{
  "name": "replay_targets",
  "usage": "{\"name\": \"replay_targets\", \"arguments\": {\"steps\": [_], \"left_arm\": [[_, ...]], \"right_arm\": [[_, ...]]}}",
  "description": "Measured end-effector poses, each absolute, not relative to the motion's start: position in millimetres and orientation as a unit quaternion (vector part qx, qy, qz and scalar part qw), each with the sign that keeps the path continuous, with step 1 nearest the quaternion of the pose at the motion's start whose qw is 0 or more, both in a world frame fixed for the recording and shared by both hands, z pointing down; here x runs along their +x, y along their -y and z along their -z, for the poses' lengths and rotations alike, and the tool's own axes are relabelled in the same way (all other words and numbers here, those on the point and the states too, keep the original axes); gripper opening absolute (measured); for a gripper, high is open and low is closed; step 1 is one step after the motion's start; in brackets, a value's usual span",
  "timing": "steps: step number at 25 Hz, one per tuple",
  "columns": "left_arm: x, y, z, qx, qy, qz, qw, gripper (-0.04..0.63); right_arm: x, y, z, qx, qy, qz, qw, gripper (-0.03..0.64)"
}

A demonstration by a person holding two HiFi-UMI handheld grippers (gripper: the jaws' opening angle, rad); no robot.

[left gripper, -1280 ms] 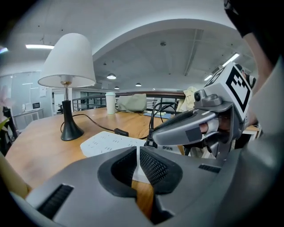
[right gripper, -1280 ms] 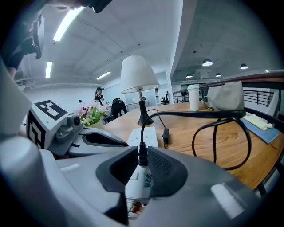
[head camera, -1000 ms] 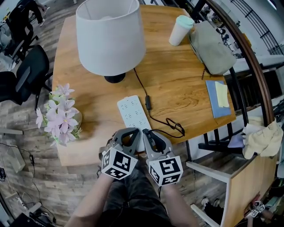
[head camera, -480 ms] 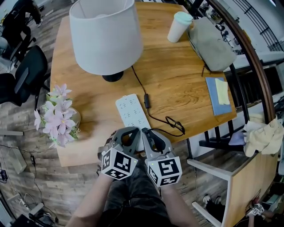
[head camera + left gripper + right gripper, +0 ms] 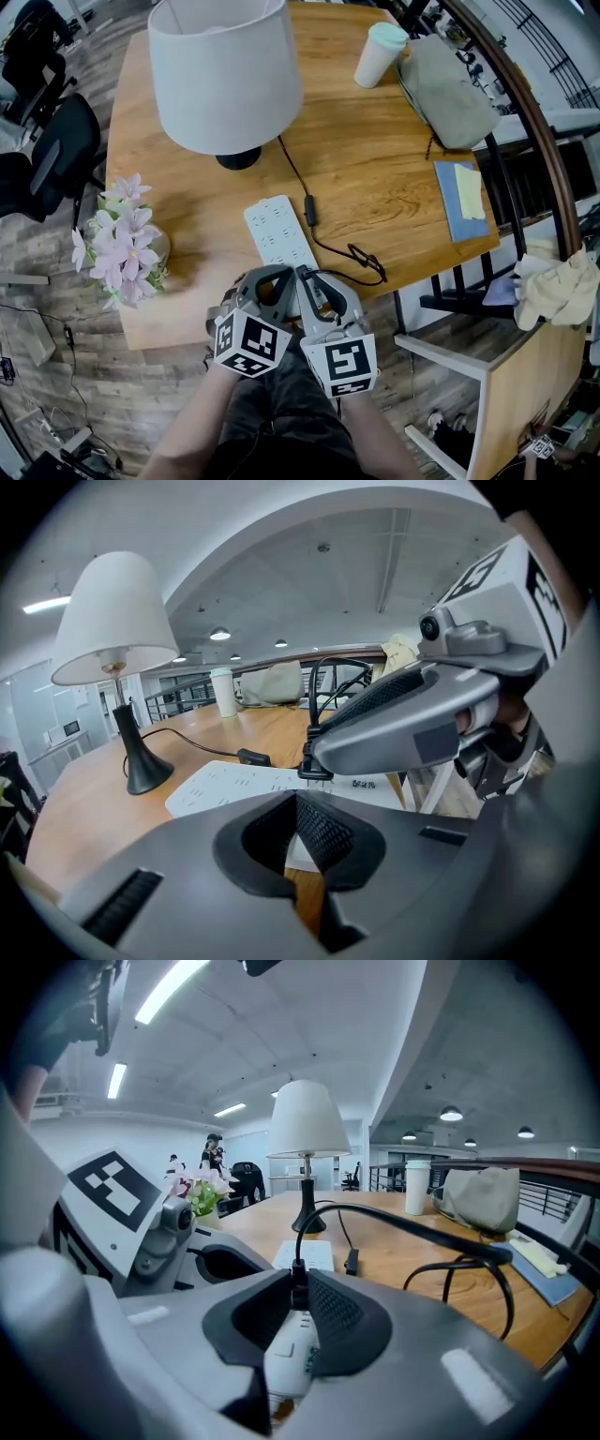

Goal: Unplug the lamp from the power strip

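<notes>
The lamp's black plug (image 5: 297,1281) sits at the near end of the white power strip (image 5: 276,234), pinched between the 2 ribbed pads of the right claw (image 5: 306,277), which is clenched on it. Whether its pins are fully seated in the socket cannot be told. The left claw (image 5: 284,276) is just beside the right one, on its left, over the same near end of the strip. Its jaws are closed, the pads meeting at the tips with nothing between them, and whether it presses on the strip is unclear. From the plug the black cord (image 5: 294,176) loops loosely (image 5: 367,266) to the right of the strip, then runs past an inline switch (image 5: 310,213) toward the far side. It ends at the dark base (image 5: 238,159) of the lamp, whose white shade (image 5: 225,70) stands at the far left of the wooden worktop (image 5: 375,159). The strip lies lengthwise from near to far, near the middle of the worktop's near edge. A bunch of pale pink flowers (image 5: 122,246) stands at the near left. At the far right are a pale green lidded cup (image 5: 380,54) and a grey bag (image 5: 448,94). Nearer on that side lies a blue notebook (image 5: 450,220) with a yellow note on it.
</notes>
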State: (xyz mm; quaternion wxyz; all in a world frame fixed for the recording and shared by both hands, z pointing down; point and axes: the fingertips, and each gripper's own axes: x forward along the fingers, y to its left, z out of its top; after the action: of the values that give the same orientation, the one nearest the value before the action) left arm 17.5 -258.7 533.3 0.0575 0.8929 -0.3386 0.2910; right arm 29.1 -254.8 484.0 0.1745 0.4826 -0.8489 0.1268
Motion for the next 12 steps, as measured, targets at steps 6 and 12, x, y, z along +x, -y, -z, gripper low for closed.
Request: {"name": "replay_targets", "arguments": {"steps": [6,12], "left_arm": [[18,258,-533,0.893,0.34,-0.288,0.063,-0.003],[17,259,-532,0.893,0.343,-0.285,0.064,-0.003]], "right_arm": [[44,254,-488,0.492,0.841,-0.15,0.168,0.066],[54,256,-488,0.502,0.834,-0.162,0.164,0.066]]}}
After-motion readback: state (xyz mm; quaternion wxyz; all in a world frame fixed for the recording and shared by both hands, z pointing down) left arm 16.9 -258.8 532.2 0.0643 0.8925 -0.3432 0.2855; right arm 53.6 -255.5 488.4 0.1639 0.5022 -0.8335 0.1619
